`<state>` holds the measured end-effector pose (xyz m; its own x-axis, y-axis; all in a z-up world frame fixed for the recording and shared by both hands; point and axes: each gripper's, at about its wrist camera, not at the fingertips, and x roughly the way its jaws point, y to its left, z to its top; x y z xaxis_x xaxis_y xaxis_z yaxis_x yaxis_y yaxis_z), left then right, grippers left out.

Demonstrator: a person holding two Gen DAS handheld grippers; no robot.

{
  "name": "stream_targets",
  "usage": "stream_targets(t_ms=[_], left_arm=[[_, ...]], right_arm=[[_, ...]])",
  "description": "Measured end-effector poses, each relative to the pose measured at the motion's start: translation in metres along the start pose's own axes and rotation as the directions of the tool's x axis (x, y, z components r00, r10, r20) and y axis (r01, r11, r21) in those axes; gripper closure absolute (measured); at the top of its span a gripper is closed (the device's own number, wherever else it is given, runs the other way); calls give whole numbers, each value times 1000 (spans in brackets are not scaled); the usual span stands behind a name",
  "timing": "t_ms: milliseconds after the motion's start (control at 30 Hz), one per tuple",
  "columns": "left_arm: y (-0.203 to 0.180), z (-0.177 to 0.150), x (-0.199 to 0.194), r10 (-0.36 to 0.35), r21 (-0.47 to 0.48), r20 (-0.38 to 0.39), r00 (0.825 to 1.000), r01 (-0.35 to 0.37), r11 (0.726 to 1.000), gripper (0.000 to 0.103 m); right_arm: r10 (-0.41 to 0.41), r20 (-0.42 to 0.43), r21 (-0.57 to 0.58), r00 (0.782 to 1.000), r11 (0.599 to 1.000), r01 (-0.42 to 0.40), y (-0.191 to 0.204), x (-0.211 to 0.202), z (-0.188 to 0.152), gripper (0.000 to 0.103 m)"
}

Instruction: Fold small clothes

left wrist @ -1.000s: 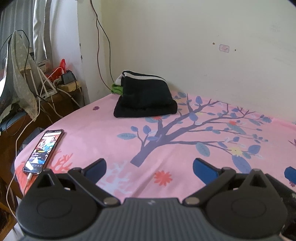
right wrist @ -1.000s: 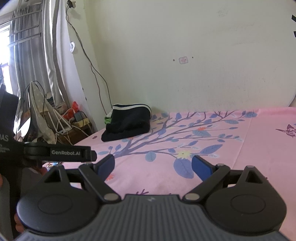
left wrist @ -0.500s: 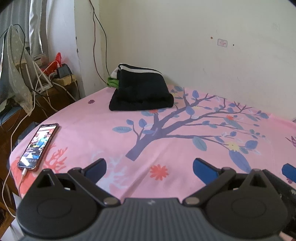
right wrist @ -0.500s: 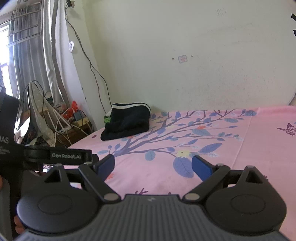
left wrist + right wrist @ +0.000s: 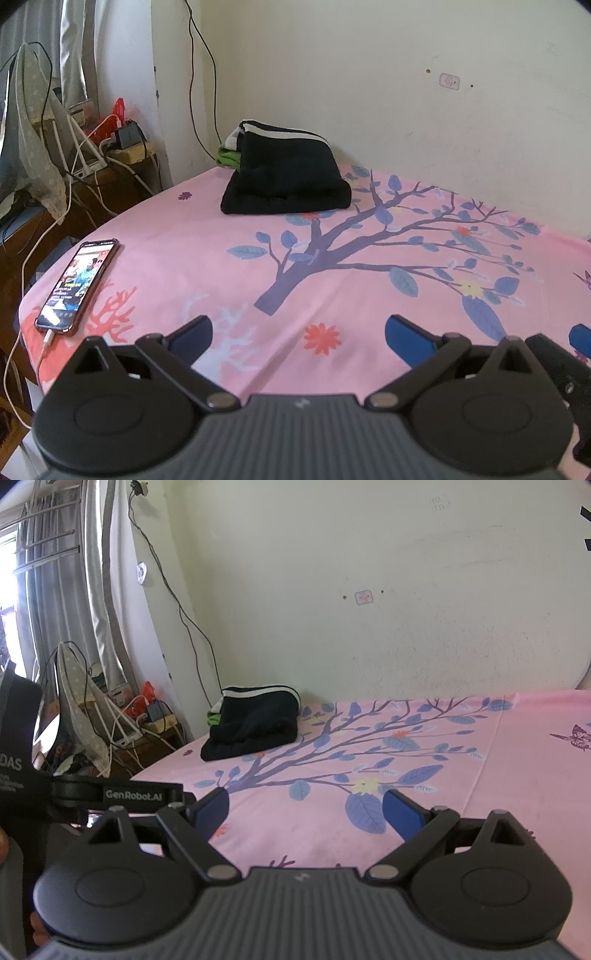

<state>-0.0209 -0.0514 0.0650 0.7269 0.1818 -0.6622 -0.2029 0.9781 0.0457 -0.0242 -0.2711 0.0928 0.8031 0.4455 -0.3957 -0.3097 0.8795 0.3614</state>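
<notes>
A stack of folded clothes (image 5: 286,177), black on top with white stripes and a green piece beneath, sits at the far left corner of the pink bed (image 5: 207,266), against the wall. It also shows in the right wrist view (image 5: 255,723). My left gripper (image 5: 298,332) is open and empty, held above the bed's near edge, well short of the stack. My right gripper (image 5: 304,808) is open and empty, over the bed to the right of the left gripper's body (image 5: 122,794).
A lit phone (image 5: 79,282) on a charging cable lies on the bed's left edge. A wooden side table (image 5: 110,173) with cables, a power strip and a cloth-covered stand is left of the bed. The wall (image 5: 406,92) runs behind the bed.
The left gripper's view has shifted slightly, with the stack and phone drifting a little in frame. The right gripper has barely moved. Both stay open.
</notes>
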Motion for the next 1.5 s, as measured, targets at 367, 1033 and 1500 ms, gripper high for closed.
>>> stream_targets(t_ms=[367,1033,1500], left_arm=[[3,1,-1,13,-9,7,1000,-13,1000,0],[5,4,-5,36,-10,36,999,-35,999,0],[3,5,-16,69,19,114,991,-71,997,0]], right_arm=[[0,1,0,1000,1000,0,0,0,-1,13],[4,4,-1,1000,1000,-4,1,-1,-1,13],[6,6,1,1000,1000,-6,1,-2,0,13]])
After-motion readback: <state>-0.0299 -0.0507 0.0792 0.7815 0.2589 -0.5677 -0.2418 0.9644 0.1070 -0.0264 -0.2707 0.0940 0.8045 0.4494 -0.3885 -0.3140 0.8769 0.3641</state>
